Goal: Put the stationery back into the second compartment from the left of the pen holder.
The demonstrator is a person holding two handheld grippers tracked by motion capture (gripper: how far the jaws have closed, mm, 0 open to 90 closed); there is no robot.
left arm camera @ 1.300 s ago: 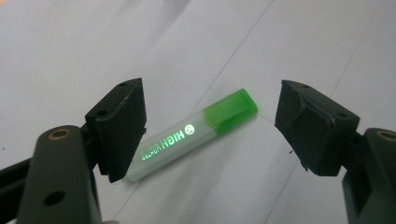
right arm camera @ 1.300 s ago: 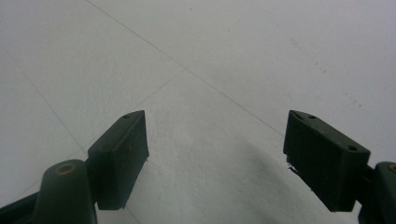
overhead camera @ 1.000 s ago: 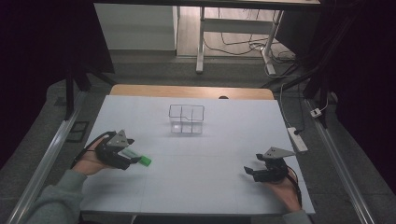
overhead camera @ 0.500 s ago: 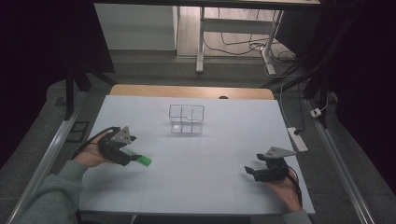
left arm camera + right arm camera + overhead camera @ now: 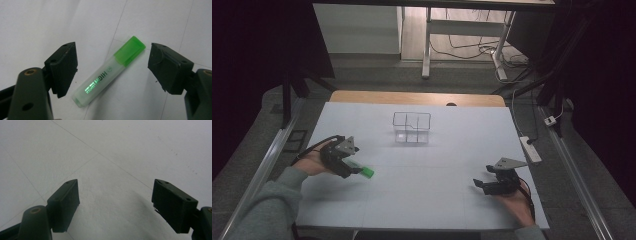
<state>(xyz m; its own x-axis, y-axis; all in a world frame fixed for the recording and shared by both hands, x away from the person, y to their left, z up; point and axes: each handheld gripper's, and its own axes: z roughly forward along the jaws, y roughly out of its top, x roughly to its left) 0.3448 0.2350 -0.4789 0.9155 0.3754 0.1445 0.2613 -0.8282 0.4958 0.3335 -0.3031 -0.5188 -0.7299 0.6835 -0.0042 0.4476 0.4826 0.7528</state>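
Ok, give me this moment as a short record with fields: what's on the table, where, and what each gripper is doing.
surface: white table
highlighter: green-capped highlighter, lying flat, not gripped
container: clear divided box, far centre
left gripper: left gripper, open, straddling the highlighter
right gripper: right gripper, open, over bare table, near right

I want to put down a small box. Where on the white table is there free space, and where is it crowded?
Free: the middle strip between the clear organizer and the front edge, between both tools; also both back corners beside the organizer. Crowded: front left, where the open left tool straddles the green highlighter, and front right at the right tool.
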